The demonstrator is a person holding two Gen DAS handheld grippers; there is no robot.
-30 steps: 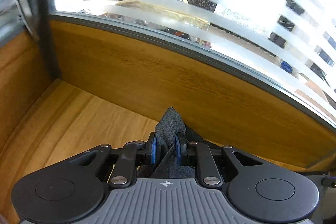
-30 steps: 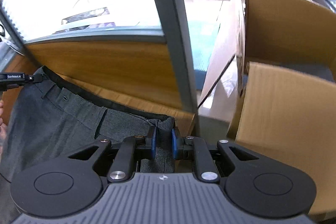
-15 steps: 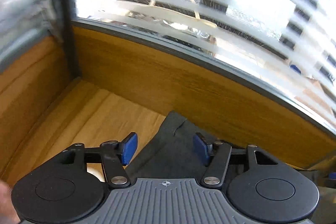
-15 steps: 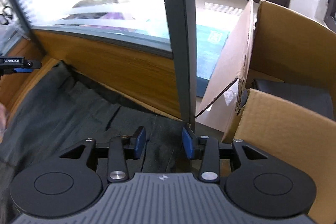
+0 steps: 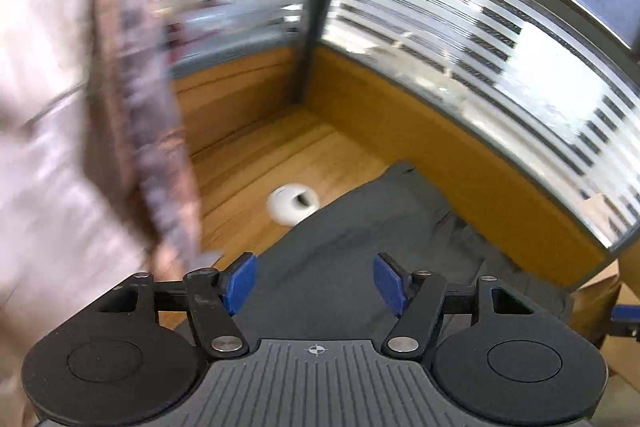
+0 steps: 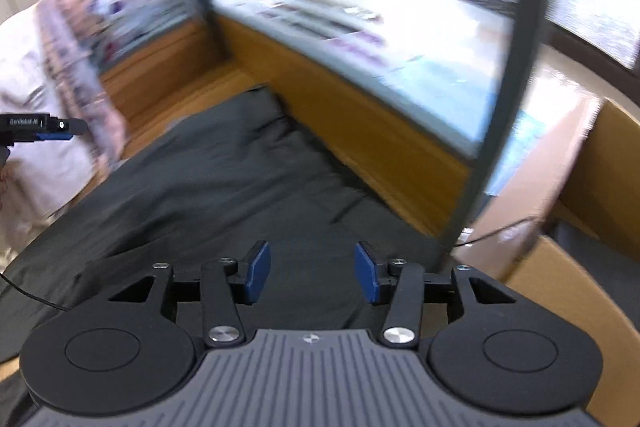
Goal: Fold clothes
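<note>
Lying spread flat on the wooden surface (image 5: 256, 183), the dark grey trousers (image 6: 224, 187) reach back to the wood panel under the striped window (image 5: 460, 39). Above them hangs the left claw (image 5: 316, 281), its blue pads wide apart and holding nothing; its jaws have just been opening. So have those of the right claw (image 6: 310, 269), which gapes empty over the cloth. A white roll (image 5: 292, 203) sits just beside the trousers' left edge. Pale, blurred clothing (image 5: 48, 131) fills the left side. A cardboard box (image 6: 568, 267) stands on the right.
</note>
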